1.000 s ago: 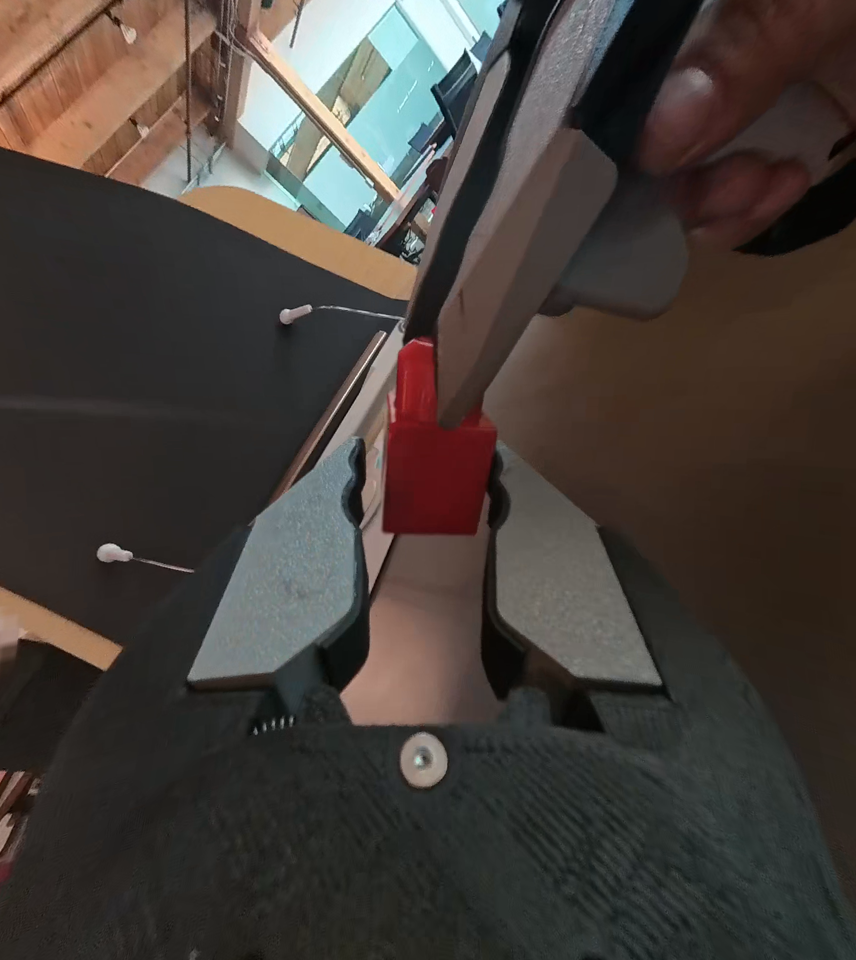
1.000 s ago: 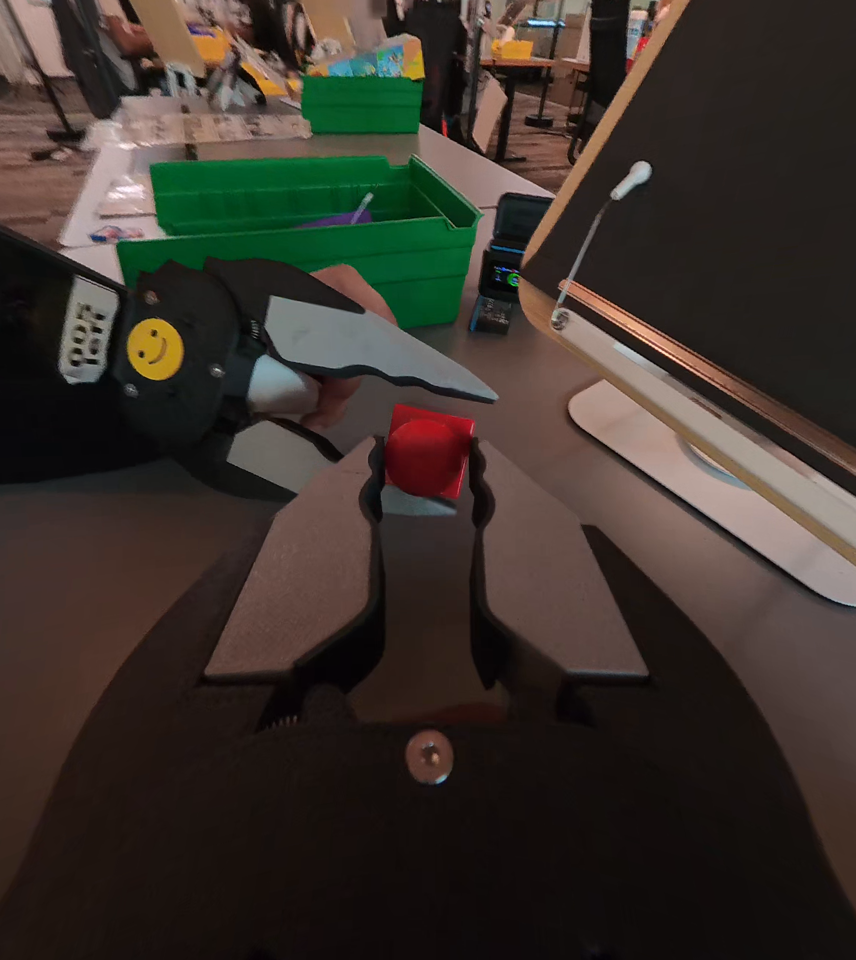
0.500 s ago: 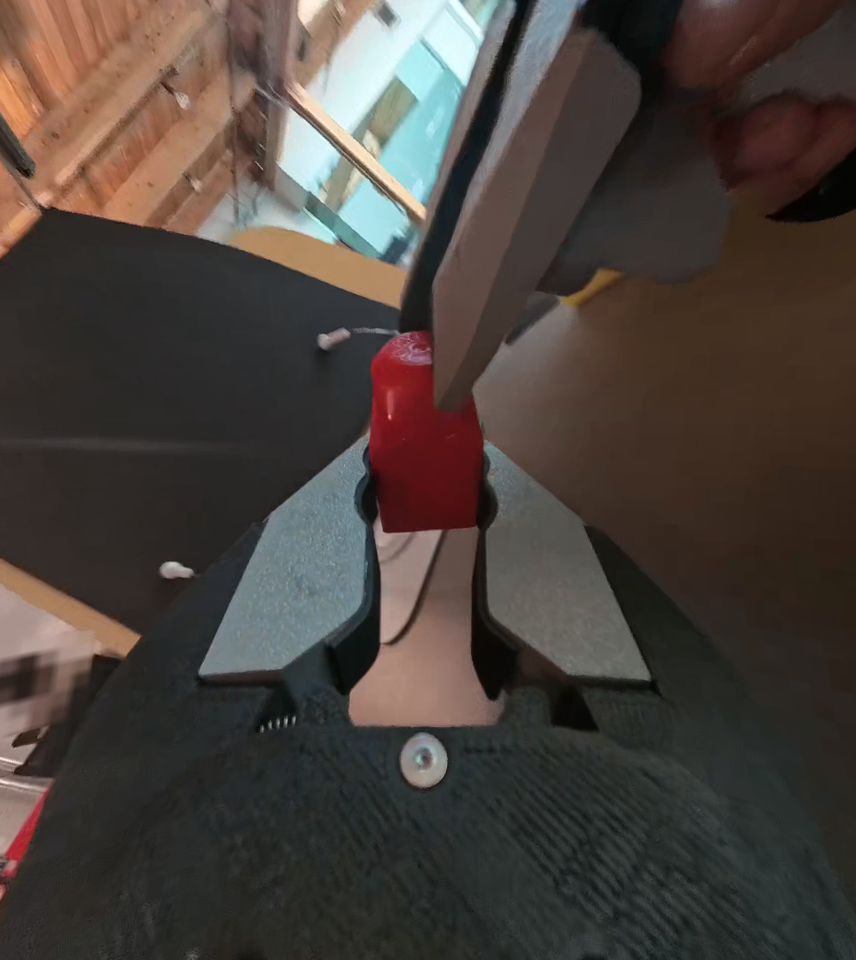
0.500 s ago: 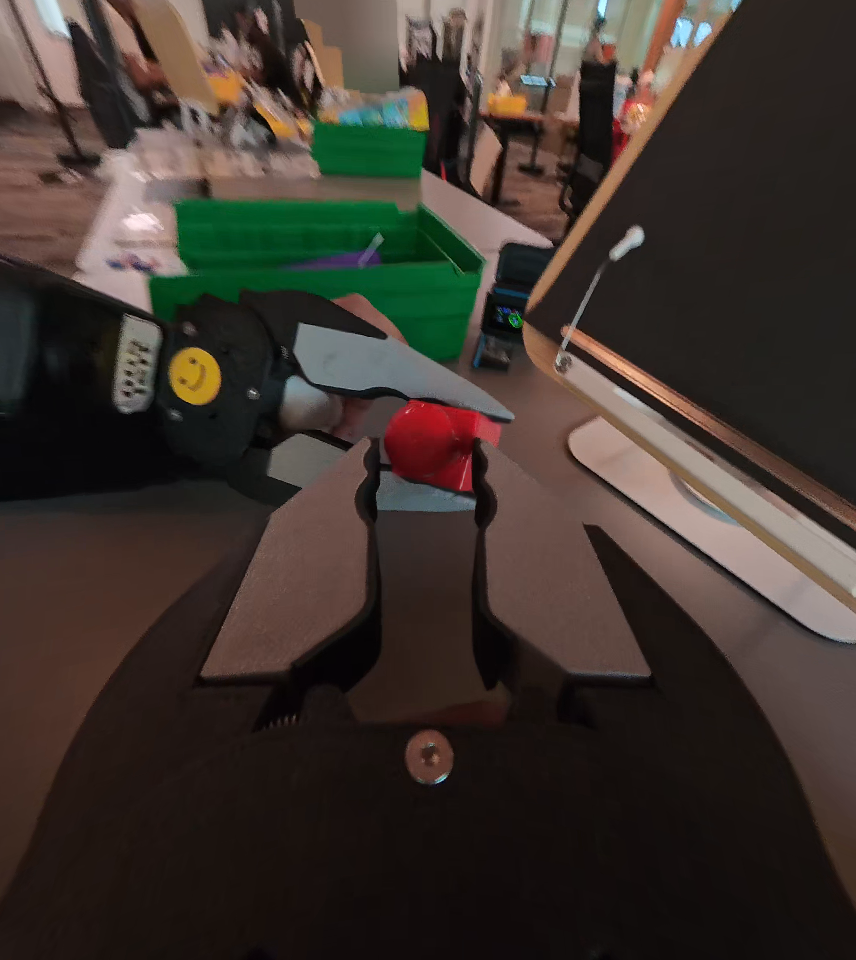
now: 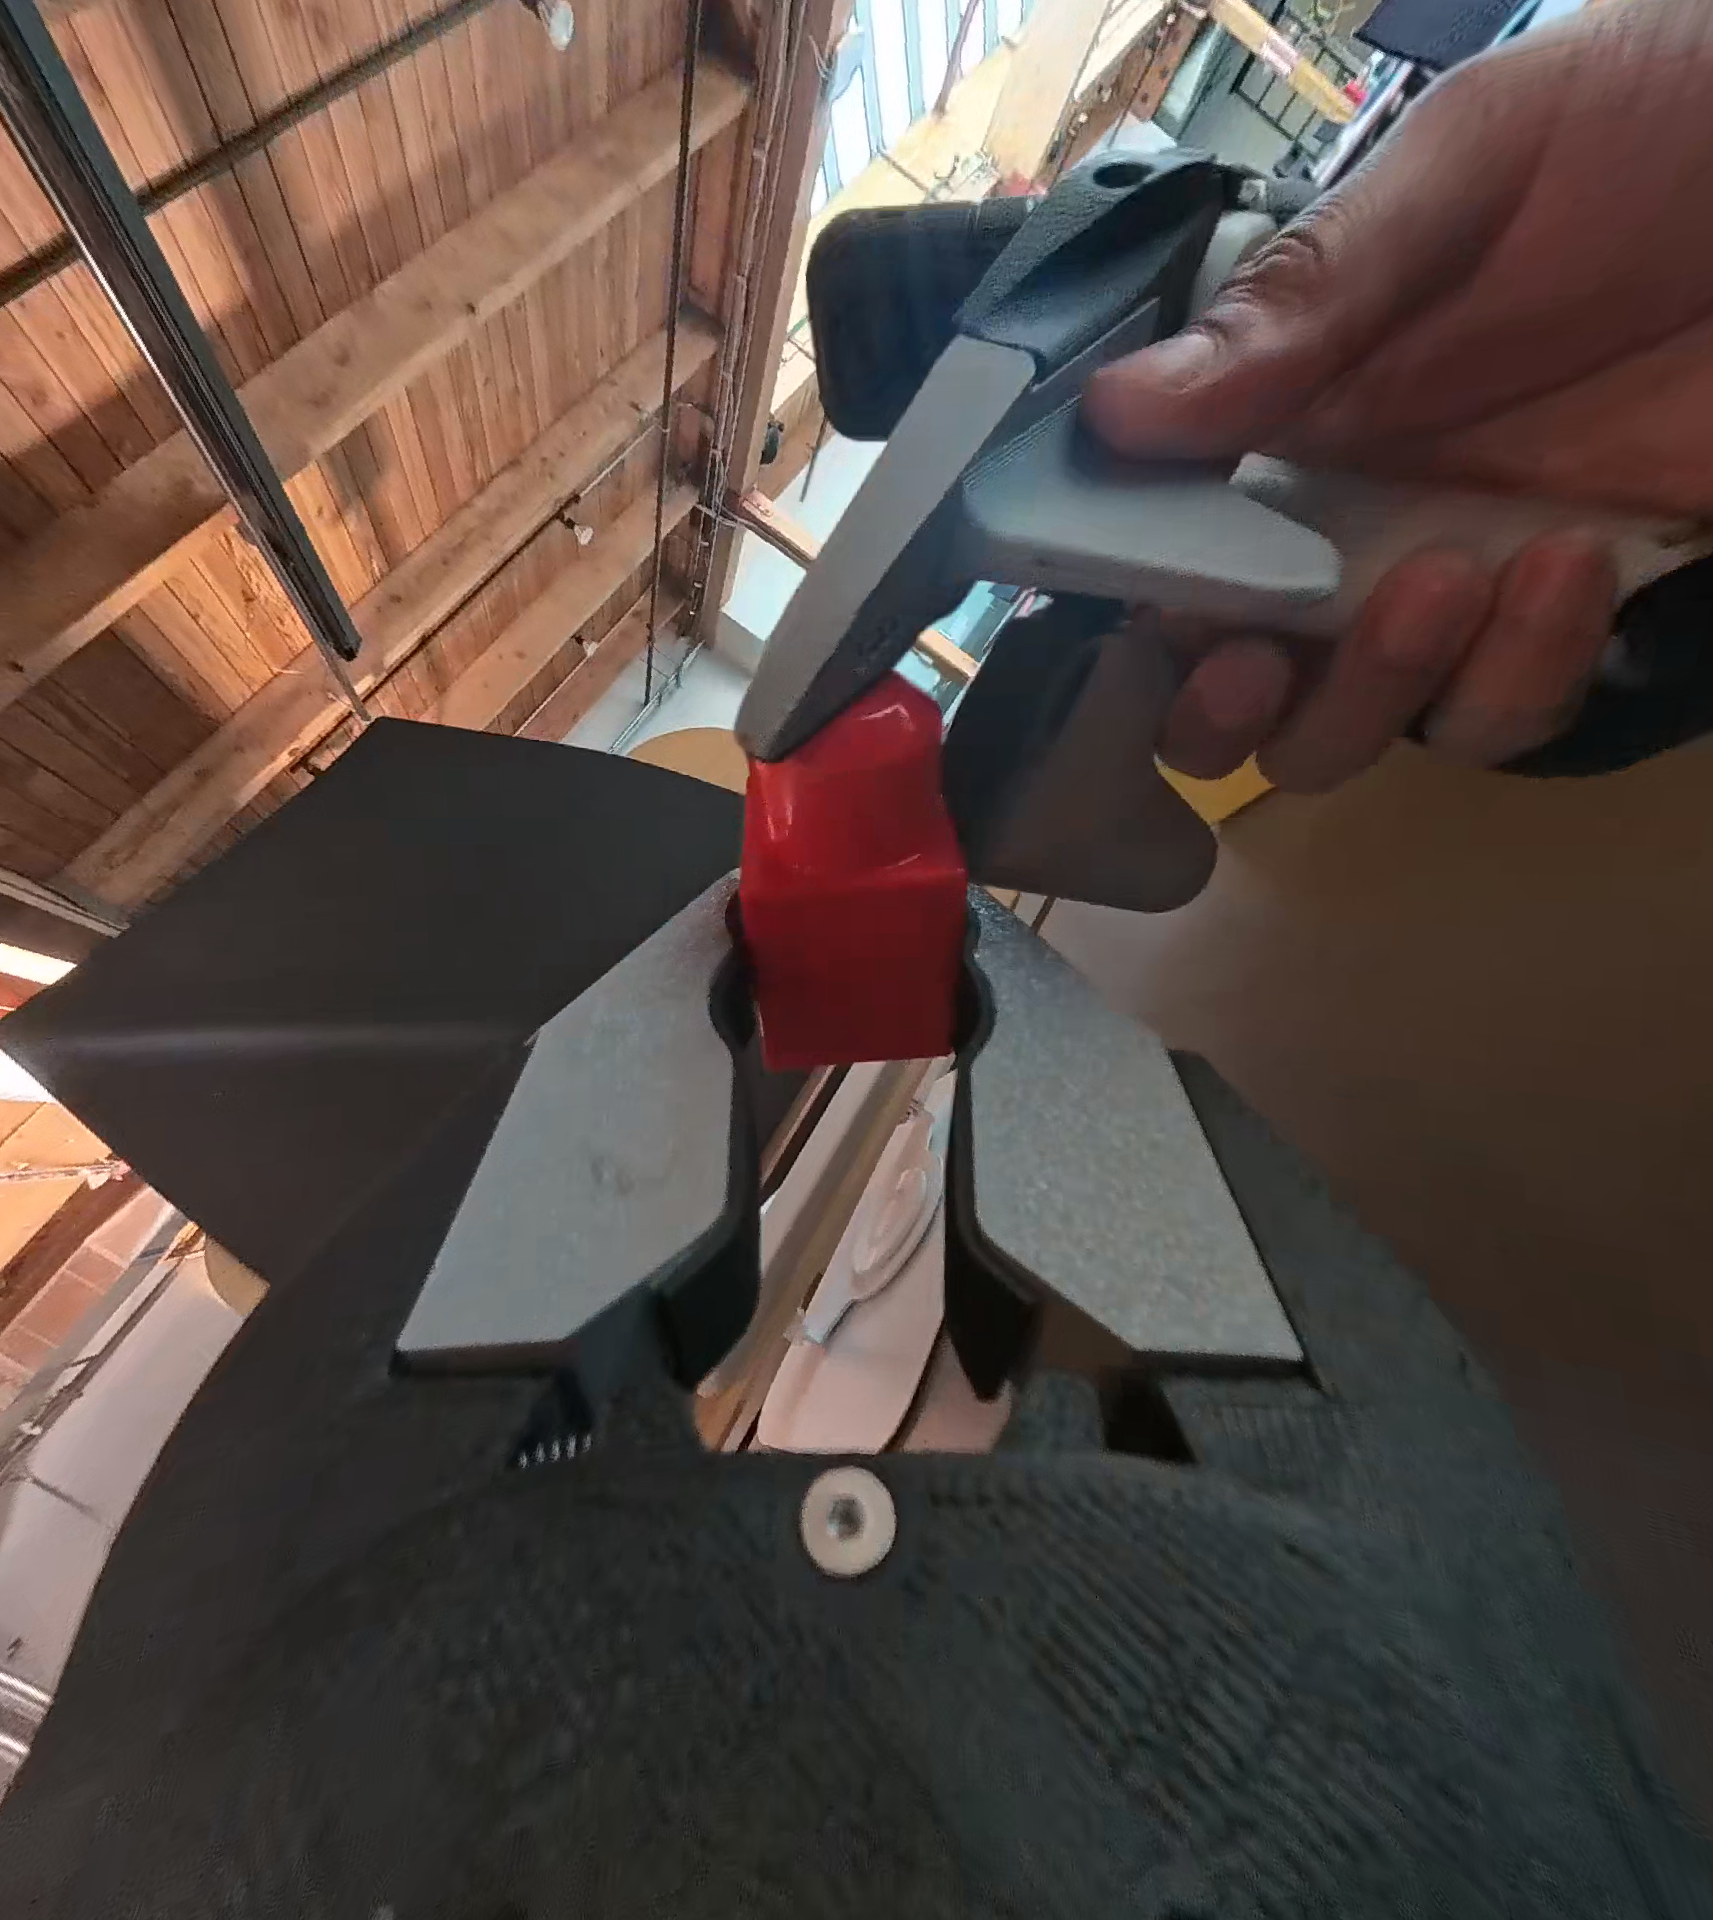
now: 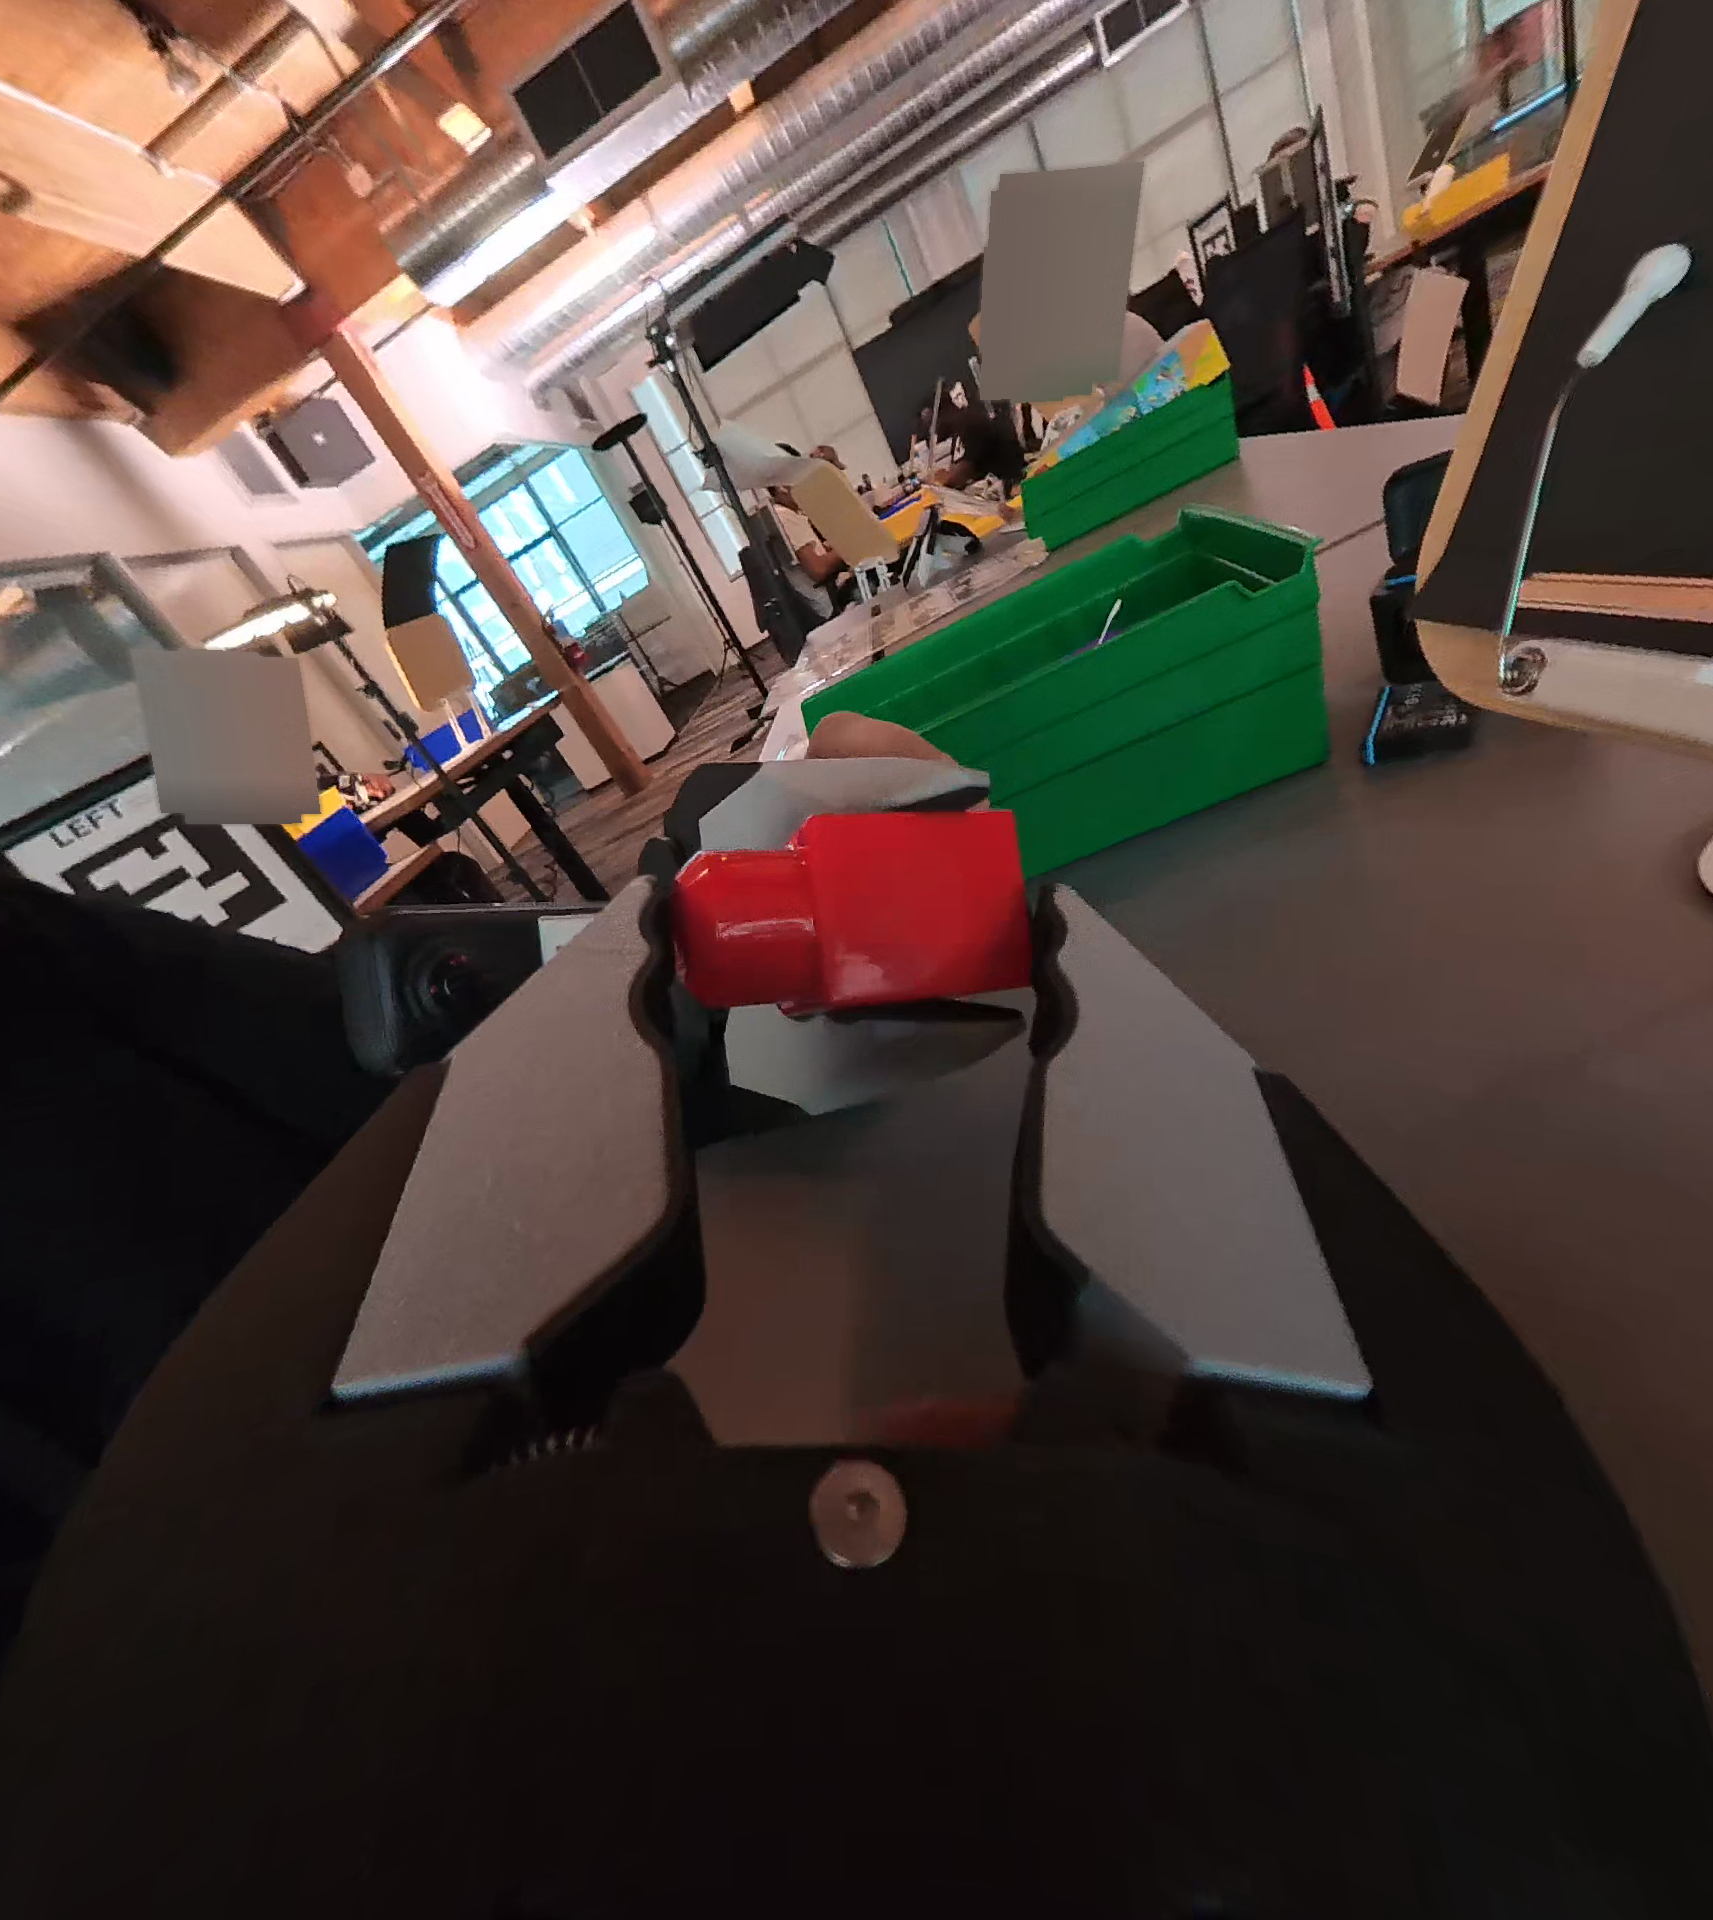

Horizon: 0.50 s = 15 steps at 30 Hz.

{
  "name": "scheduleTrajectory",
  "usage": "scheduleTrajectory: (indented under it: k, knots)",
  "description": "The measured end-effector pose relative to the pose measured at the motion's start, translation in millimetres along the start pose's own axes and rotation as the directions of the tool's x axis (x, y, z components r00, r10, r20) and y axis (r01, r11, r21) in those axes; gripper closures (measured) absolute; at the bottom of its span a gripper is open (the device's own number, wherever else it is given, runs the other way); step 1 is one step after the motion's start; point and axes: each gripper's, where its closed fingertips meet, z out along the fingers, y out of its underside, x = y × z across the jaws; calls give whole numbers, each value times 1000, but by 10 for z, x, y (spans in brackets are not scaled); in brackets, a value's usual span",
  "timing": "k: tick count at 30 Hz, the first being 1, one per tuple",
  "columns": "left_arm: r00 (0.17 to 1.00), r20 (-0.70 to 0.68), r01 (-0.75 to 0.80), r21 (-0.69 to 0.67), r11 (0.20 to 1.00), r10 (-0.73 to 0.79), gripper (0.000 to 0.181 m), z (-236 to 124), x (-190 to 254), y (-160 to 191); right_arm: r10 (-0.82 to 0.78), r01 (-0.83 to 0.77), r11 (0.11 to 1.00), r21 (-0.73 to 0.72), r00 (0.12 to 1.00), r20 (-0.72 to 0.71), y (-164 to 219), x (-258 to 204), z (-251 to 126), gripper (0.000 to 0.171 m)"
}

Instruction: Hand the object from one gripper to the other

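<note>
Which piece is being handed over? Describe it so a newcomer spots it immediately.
Above the grey table, in front of the long green plastic bin, find the two tools. Between their fingertips sits the glossy red plastic block, a cube with a round stub, the only red thing there.

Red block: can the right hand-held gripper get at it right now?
Probably yes: the red block lies inside the right hand-held gripper, nothing intervening, though the left hand-held gripper clamps its square end.

red block point(image 5: 852, 935) | green bin point(image 6: 1122, 707) | grey fingers point(image 6: 561, 1164)
</note>
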Motion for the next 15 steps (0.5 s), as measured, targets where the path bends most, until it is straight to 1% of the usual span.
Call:
scheduleTrajectory:
  k: [3,7,9,11,13,15]
  knots:
    - [1000,-15,-10,-15,1000,9,148,8,29,23,7,-7,1000,-14,1000,-2,20,25,-9,104]
    - [999,-4,-37,-16,999,37,148,5,25,39,-47,46,999,-29,999,-21,33,24,1,105]
    - [999,7,-49,11,999,49,148,-20,-9,-24,-58,58,998,-11,998,17,5,-56,3,105]
    - [1000,9,-28,52,998,28,148,-51,-39,-116,-14,15,1000,-2,997,79,-21,-140,-8,104]
    - [1000,5,-13,79,997,13,148,-65,-39,-167,29,-27,999,-22,991,130,5,-180,-22,104]
    - [999,5,-34,80,996,33,148,-58,-13,-170,48,-40,998,-49,987,154,49,-185,-27,103]
